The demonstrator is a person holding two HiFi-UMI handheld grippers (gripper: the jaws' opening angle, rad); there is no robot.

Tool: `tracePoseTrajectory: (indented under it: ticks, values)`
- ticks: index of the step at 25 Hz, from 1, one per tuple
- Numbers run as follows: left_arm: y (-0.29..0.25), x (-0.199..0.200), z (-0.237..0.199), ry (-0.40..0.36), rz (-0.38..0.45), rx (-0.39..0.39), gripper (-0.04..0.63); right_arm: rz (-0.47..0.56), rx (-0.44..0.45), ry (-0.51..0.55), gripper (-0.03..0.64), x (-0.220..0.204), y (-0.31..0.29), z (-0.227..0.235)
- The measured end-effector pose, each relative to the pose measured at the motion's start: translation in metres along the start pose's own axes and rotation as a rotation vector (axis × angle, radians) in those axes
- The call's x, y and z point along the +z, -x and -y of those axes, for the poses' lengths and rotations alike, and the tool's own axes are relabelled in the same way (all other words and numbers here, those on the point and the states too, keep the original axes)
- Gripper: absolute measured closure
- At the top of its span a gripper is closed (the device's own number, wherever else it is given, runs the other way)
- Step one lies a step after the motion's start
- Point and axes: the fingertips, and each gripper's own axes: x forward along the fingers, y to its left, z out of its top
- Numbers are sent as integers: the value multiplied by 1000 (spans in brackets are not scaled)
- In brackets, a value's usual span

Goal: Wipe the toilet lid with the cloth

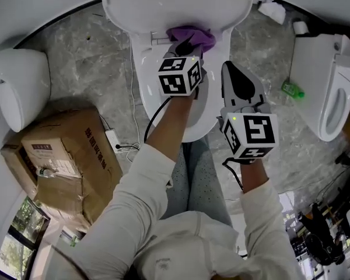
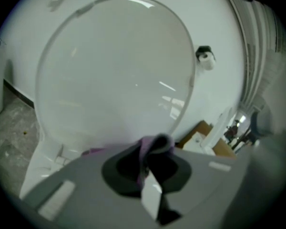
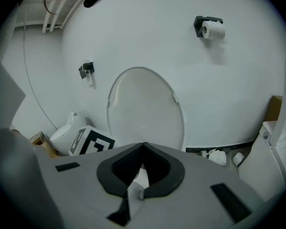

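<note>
A grey marble-patterned floor (image 1: 93, 45) surrounds the toilet (image 1: 209, 112). To its left stand stacked cardboard boxes (image 1: 61, 156), a white power adapter (image 1: 112, 137) with its cable, and a second white toilet fixture (image 1: 20, 89). To the right are another toilet (image 1: 332, 86), a green bottle (image 1: 293, 90) and a paper roll (image 1: 300, 27) on the floor. On the wall, a toilet-paper holder (image 3: 210, 28) hangs to the right of the lid.

The person's left forearm and the left gripper's marker cube (image 1: 179, 74) lie across the bowl and hide most of it, so its contents cannot be made out. The boxes are closed, and what they hold is not visible.

The toilet lid (image 1: 175, 2) stands raised, white, glossy and oval, with window reflections on it. The left gripper (image 1: 185, 44) pinches a crumpled purple cloth (image 1: 197, 35) between its jaw tips, at the lid's lower edge near the hinge. The right gripper (image 1: 227, 67) is beside it, over the seat's right rim, jaws pressed together on nothing.
</note>
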Motion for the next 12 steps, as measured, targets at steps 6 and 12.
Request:
tracePoseTrajectory:
  ticks: [6,12]
  values:
    - [49,8,5,12,27,1,581,-33,14,10,601,-11,8,-15]
    - [89,20,25,-10,65,-22,581,-32,9,13,601,-16,20,-24]
